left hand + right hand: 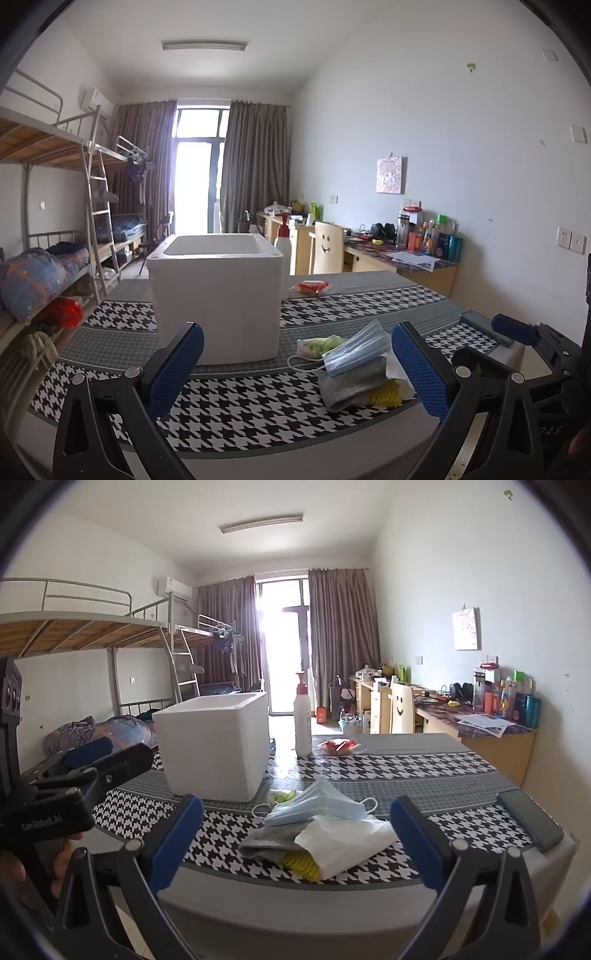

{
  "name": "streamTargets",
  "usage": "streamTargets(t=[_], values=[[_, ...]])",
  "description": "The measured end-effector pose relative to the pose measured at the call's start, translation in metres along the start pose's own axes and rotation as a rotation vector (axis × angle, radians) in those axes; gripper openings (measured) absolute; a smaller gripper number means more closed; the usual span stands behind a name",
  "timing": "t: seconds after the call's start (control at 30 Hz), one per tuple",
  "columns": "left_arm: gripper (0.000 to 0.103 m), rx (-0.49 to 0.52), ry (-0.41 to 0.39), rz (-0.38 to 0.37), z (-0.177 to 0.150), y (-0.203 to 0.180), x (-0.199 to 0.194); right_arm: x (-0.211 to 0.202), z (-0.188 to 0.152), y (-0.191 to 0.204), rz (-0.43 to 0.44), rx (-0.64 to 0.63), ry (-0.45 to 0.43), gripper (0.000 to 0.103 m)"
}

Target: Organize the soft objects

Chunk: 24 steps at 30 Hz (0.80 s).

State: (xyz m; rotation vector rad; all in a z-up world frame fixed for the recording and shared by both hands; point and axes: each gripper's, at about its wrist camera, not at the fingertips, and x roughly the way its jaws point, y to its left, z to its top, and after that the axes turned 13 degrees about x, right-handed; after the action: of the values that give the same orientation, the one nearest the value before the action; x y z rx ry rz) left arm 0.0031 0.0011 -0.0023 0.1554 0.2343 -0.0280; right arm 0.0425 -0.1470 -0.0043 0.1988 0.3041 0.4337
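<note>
both the left gripper [297, 363] and right gripper [295, 838] gape empty; a blue mask [314, 805] half-hides the grey cloth [269, 840].

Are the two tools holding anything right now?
No, nothing is held. The left tool and right tool both gape open, short of the pile with the blue mask on the table.
</note>
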Motion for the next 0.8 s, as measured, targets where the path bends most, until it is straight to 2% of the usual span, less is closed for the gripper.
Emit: streamTargets(t=[0.8], values=[[0.102, -0.005, 0.006, -0.011, -0.0006, -0.0007, 0.0012, 0.0012, -0.0005, 0.0002, -0.003, -0.005, -0.003, 0.102]])
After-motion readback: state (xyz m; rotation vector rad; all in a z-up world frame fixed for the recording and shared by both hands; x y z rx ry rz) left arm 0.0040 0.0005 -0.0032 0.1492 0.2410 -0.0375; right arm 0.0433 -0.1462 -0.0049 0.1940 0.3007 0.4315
